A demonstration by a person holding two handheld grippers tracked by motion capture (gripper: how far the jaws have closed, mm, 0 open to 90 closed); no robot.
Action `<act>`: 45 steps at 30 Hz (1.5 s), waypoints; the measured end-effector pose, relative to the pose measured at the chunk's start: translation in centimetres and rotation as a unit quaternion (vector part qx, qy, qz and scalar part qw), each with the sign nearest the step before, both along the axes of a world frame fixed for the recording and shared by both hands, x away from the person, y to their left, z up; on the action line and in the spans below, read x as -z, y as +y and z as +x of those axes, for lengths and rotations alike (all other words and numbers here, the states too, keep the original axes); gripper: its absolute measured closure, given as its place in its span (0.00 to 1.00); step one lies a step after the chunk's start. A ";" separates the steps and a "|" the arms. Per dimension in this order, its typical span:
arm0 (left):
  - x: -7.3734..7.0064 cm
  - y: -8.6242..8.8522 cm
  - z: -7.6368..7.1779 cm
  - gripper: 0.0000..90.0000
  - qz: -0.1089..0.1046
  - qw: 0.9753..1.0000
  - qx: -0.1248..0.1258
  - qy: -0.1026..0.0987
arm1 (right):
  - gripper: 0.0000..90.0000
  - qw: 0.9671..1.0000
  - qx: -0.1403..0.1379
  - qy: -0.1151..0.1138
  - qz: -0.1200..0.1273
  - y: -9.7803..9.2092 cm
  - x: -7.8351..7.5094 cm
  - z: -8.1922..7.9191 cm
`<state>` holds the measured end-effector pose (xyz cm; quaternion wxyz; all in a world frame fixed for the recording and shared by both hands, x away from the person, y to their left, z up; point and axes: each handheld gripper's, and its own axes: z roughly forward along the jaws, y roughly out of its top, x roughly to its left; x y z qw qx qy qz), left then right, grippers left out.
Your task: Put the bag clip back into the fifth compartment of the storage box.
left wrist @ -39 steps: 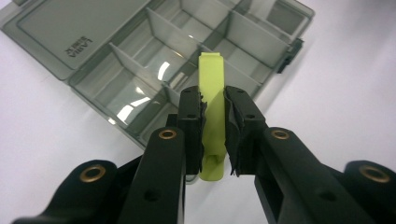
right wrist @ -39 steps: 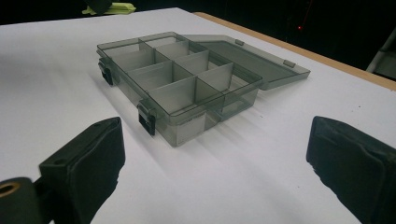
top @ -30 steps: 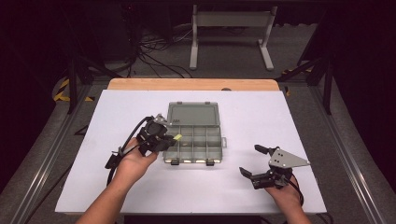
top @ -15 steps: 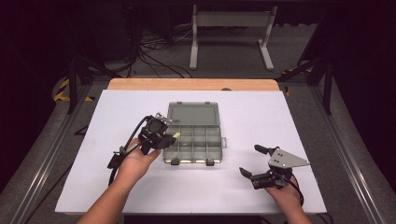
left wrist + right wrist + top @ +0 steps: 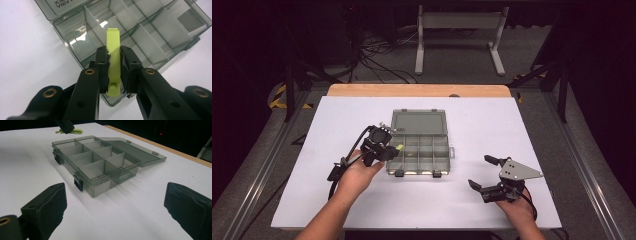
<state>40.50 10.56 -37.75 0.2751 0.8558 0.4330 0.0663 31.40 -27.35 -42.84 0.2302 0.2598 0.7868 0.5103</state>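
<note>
A smoky clear compartment box [image 5: 419, 148] lies open at the table's middle, lid [image 5: 419, 123] flat behind it. My left gripper [image 5: 388, 151] sits at the box's left front corner, shut on a lime-green plastic clip [image 5: 113, 58]. The clip points over the near-left compartments of the box [image 5: 130, 32]. My right gripper [image 5: 484, 173] rests open on the table to the box's right front, nothing between its jaws. From the right gripper view the box [image 5: 100, 162] lies ahead with its dividers bare, and the green clip [image 5: 76, 131] shows beyond it.
The white table top [image 5: 337, 125] ends in a wooden strip [image 5: 417, 90] at the far edge. Two black latches [image 5: 79, 183] stick out of the box's front wall. Cables and a metal stand [image 5: 457, 37] lie on the dark floor beyond.
My left gripper with the green clip has crept slightly right, nearer over the box's left compartments. The right gripper has stayed put.
</note>
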 end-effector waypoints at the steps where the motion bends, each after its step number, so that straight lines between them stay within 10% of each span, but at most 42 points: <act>1: 0.0 0.0 0.0 0.86 0.000 1.000 -0.001 0.000 | 0.06 1.000 0.001 0.002 0.000 0.0 0.0 0.0; 45: 1.7 -0.4 0.3 0.86 0.023 0.999 -0.007 0.048 | 0.06 1.000 -0.001 0.000 -0.004 0.0 0.1 0.0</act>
